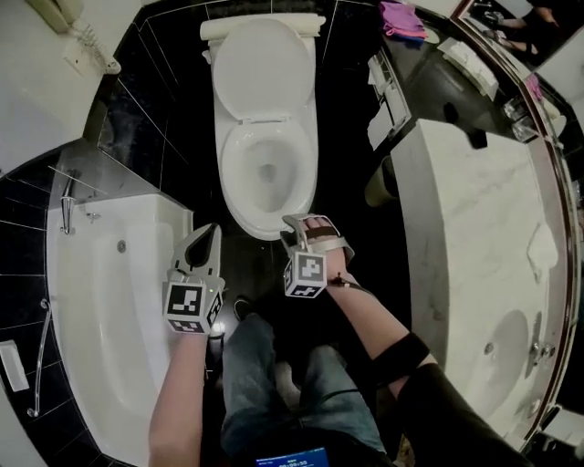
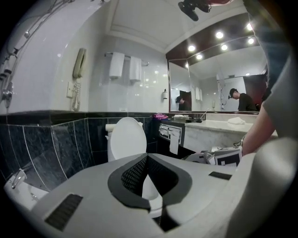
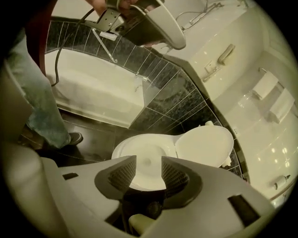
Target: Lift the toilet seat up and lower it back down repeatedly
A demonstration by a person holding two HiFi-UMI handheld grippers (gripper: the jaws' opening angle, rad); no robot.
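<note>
Only the head view shows the basin (image 1: 511, 333) set in the worktop (image 1: 456, 201). Toilet (image 1: 230, 182) lid (image 1: 260, 68) stands raised. Left gripper (image 1: 210, 235) jaws clenched, empty; right gripper (image 1: 306, 222) jaws released, empty.

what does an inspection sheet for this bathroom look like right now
surface: dark glossy floor
job's things: toilet lid raised against the tank; seat appears down on the bowl, untouched
clutter: purple cloth and folded towels on the counter
grippers: left gripper shut, empty; right gripper open, empty; both held off the toilet
cables: coiled phone cord; dark cable hanging below the left gripper
surroundings: bathtub at left, marble sink counter at right, wall phone
</note>
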